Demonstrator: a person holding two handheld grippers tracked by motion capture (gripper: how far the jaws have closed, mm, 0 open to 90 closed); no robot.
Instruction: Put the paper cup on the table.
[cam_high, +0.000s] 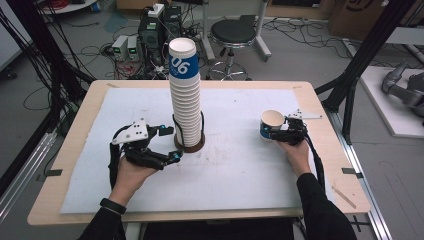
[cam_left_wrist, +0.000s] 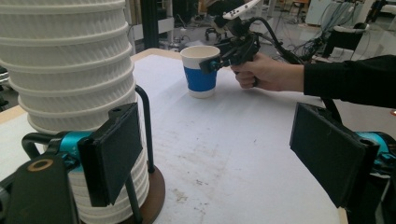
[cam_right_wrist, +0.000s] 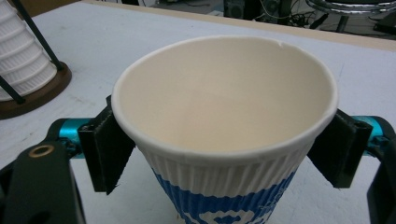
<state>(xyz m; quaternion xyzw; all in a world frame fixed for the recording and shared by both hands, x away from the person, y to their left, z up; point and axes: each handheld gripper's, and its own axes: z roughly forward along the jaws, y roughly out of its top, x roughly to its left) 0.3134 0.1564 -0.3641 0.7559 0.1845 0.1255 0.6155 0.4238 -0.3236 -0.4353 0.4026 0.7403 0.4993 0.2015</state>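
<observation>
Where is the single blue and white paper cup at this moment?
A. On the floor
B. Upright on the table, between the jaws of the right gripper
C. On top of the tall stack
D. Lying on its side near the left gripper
B: the paper cup stands upright on the table, with the right gripper jaws on either side of it, apart from the stack of cups.

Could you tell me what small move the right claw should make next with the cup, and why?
Probably draw the right claw straight back from the paper cup. The cup stands upright on the white mat, apart from the cup stack, and the jaws sit at its sides under the rim with the left pad barely touching, so it looks set down.
</observation>
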